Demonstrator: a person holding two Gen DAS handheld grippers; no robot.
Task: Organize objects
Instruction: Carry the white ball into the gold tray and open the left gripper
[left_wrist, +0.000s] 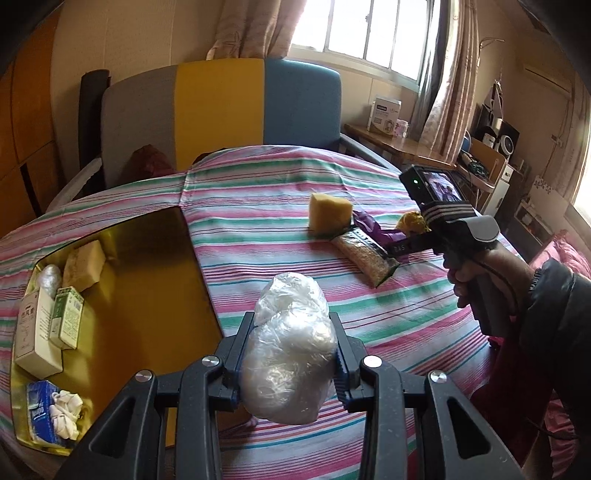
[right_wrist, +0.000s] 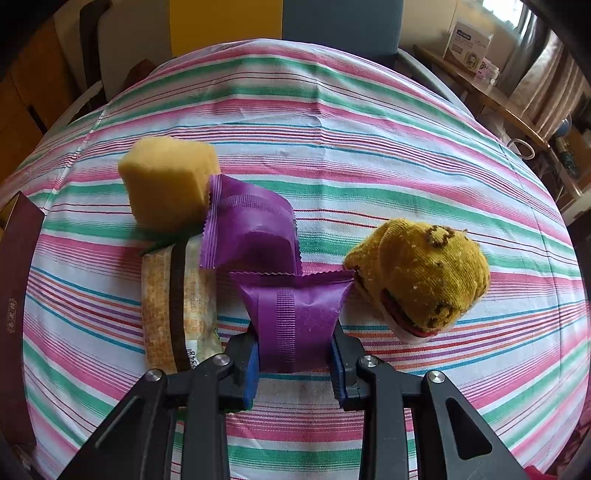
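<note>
My left gripper is shut on a crumpled clear plastic bag, held above the striped cloth just right of the gold-lined box. My right gripper is shut on a purple packet low over the cloth. A second purple packet lies just behind it. To the left are a yellow sponge and a long snack packet; to the right sits a rolled mustard sock. In the left wrist view the right gripper's body shows near the sponge and snack packet.
The gold-lined box holds small cartons, a blue tissue pack, a white cloth and a pale block. A dark red box lid lies at the left. A grey, yellow and blue chair back stands behind the table.
</note>
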